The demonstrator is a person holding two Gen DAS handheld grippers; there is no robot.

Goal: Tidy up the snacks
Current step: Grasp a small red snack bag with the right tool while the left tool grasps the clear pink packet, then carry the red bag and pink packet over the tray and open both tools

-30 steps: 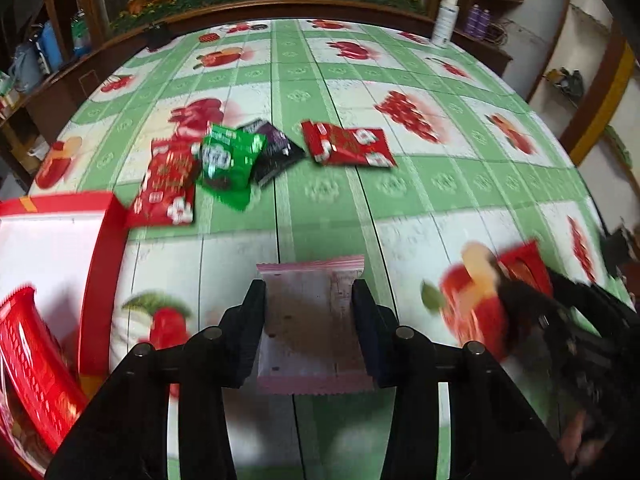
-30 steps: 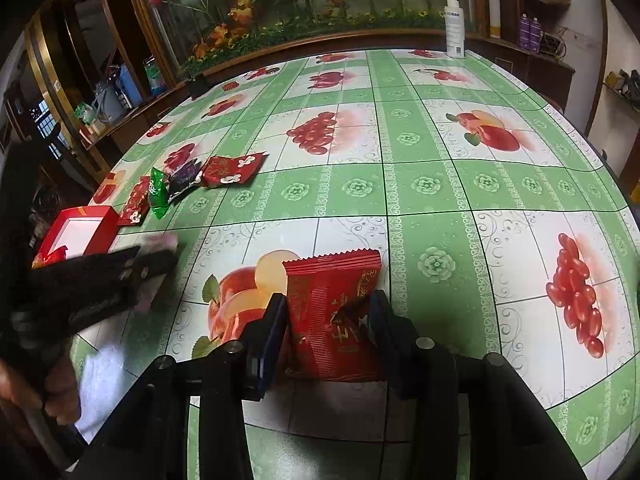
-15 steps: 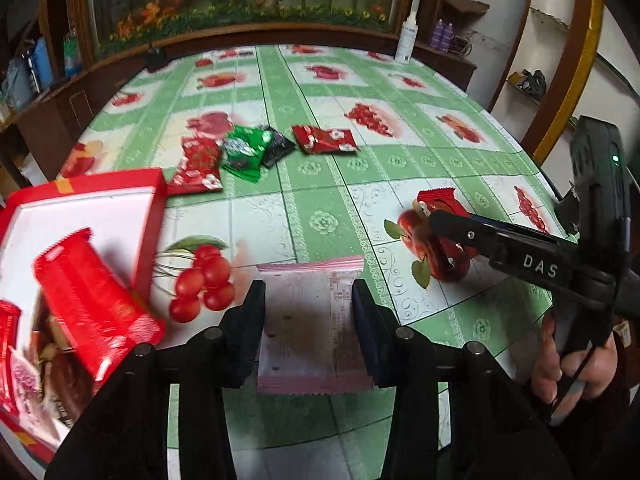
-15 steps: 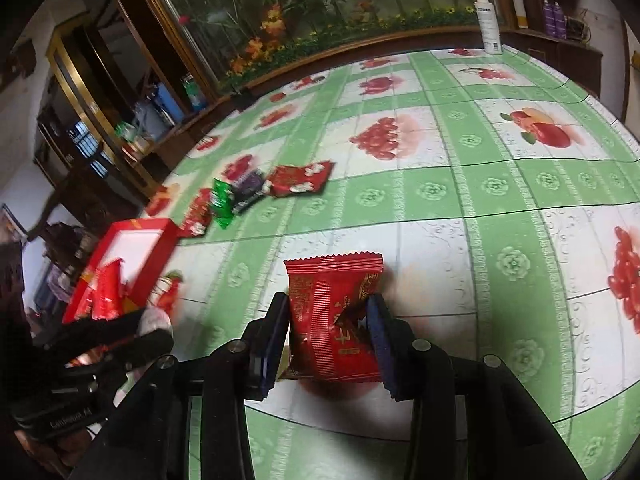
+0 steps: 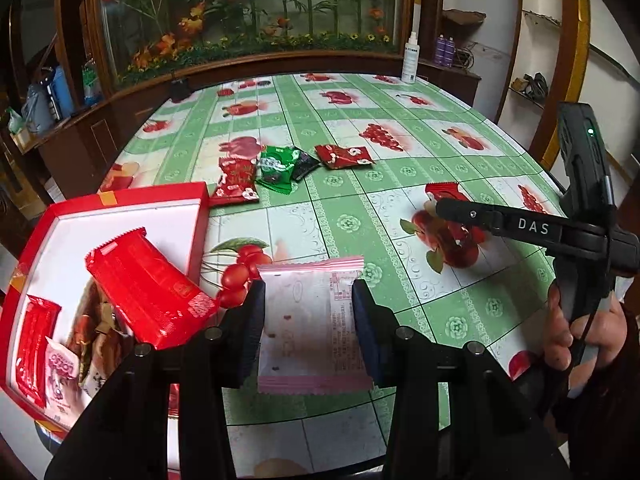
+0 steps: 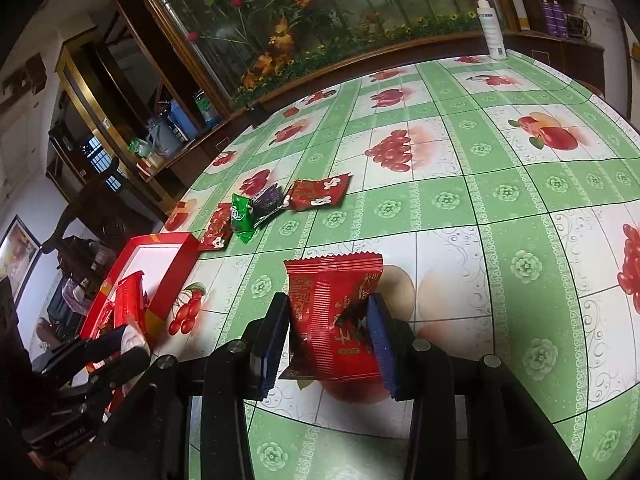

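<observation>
behind the table a wooden ledge runs under a glass panel of painted flowers, with a white spray bottle (image 5: 410, 60) standing at the table's far right edge, and the green fruit-print tablecloth (image 5: 352, 200) carries everything you are sorting. your left gripper (image 5: 308, 320) is clamped on a pink snack packet (image 5: 308, 328), the pads pressing its two long sides, and it hangs just off the right wall of the red box (image 5: 120, 200) that sits at the table's near left edge. your right gripper (image 6: 328, 332) is clamped on a red snack packet (image 6: 332, 312), lifted above the near middle of the table. inside the box a long red packet (image 5: 148, 284) lies tilted, its lower end riding up on the right wall, with smaller packets beneath it. that leaning packet is your main risk: if you drop the pink one on top of it, the pink one can slide back out over the wall, or knock the red one out onto the cloth. the pink wrapper looks slick and soft, so a sideways pinch may let it twist or slip if you swing fast. the right packet is creased where the pad bites, and more squeeze could crush what is inside. your two grippers are close near the box, so bringing both in together invites a clash. four loose packets (image 5: 280, 168) wait beyond the box's far right corner, near it but not touching, so a low sweep could scatter them.
</observation>
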